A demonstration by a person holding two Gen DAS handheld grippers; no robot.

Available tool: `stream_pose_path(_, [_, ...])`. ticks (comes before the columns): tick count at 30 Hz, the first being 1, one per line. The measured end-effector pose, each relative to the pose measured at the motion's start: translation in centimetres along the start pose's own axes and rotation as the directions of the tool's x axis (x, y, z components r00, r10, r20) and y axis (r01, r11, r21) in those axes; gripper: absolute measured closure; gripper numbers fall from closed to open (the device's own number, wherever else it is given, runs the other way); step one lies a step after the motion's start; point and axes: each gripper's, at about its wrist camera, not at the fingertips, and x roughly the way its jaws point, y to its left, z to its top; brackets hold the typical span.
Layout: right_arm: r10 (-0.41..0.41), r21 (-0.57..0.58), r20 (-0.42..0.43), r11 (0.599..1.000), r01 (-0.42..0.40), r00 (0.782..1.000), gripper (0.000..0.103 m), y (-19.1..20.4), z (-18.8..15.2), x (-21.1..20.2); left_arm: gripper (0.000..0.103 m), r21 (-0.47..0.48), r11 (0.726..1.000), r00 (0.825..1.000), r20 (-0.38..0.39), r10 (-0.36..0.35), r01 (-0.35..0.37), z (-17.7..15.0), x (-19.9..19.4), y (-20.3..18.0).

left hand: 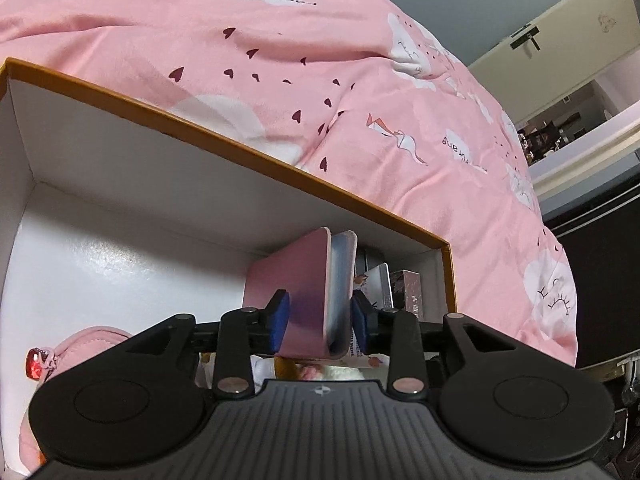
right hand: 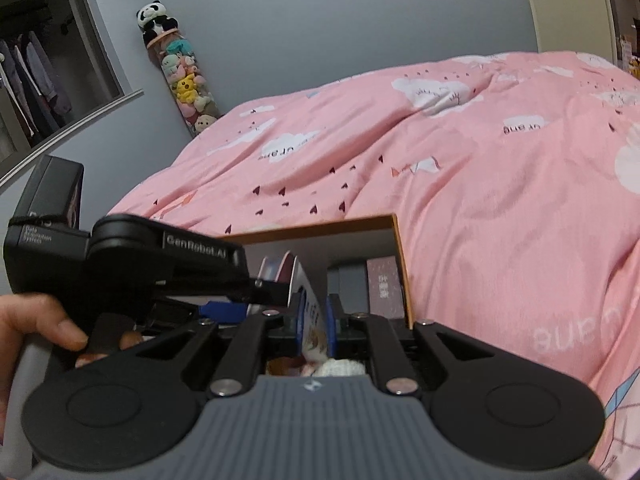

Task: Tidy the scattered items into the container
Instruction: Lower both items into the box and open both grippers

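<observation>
An open box with an orange rim (left hand: pixel 248 148) and white inside lies on the bed. My left gripper (left hand: pixel 320 316) reaches into its right end. A pink case (left hand: pixel 296 280) stands between the blue pads (left hand: pixel 280 322), and the jaws look slack around it. A pink pouch with a red bead (left hand: pixel 80 344) lies at the box's near left. In the right wrist view my right gripper (right hand: pixel 316 320) hangs over the same box (right hand: pixel 396 240), a thin white printed booklet (right hand: pixel 314 312) loose between its pads. A hand (right hand: pixel 36 328) holds my left gripper's black housing (right hand: pixel 168 256).
Dark and silver packages (left hand: pixel 404 288) stand at the box's right end, and something white and fluffy (right hand: pixel 344 366) lies below the fingers. The pink bedspread (right hand: pixel 480 184) surrounds the box. A tube of plush toys (right hand: pixel 188 80) leans on the grey wall.
</observation>
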Motion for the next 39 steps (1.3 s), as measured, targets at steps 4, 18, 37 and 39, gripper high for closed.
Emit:
stream_pose_path(4, [-0.006,-0.004,-0.013,1.000,0.006,1.000,0.082,0.1,-0.2,0.1,0.064,0.003,1.000,1.000,0.008,0.000,0.000,-0.1,-0.2,0.1])
stream_pose_path(18, [-0.026,-0.029,-0.016,0.999,0.026,1.000,0.068,0.7,-0.1,-0.8,0.056,0.037,0.999,0.992,0.127,0.024,-0.029,-1.0,-3.6,-0.7])
stream_pose_path(37, [0.027,-0.061,0.045,0.998,-0.024,0.999,0.044,4.2,-2.9,-7.9,0.052,0.259,0.964,0.922,0.384,-0.046,-0.060,-9.6,-16.4,-2.7])
stream_pose_path(39, [0.049,-0.053,0.047,0.998,-0.047,0.998,0.044,4.7,-3.3,-8.7,0.052,0.288,0.956,0.925,0.376,-0.056,-0.059,-10.6,-17.0,-2.8])
